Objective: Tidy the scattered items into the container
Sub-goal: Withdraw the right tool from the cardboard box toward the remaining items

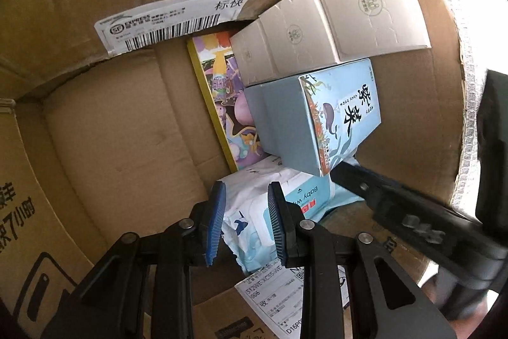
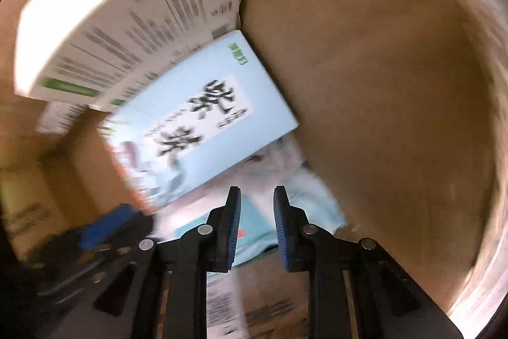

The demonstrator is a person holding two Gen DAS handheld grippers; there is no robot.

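Observation:
I look down into a brown cardboard box (image 1: 111, 123). My left gripper (image 1: 246, 185) is shut on a crumpled white and blue baby wipes pack (image 1: 247, 212) near the box floor. Against the right wall stands a light blue box with black characters (image 1: 343, 116), and white boxes (image 1: 371, 8) are stacked behind it. A colourful book with a yellow edge (image 1: 222, 97) leans beside them. My right gripper (image 1: 336, 175) reaches in under the blue box's corner. In the blurred right wrist view, the right gripper (image 2: 255, 189) hangs over the wipes pack (image 2: 317, 202) with its pads close together and nothing between them.
A white shipping label (image 1: 171, 21) is stuck on the far flap, and another label (image 1: 273, 301) lies on the near flap. The left half of the box floor shows bare cardboard. The box wall (image 2: 381, 84) rises close on the right of my right gripper.

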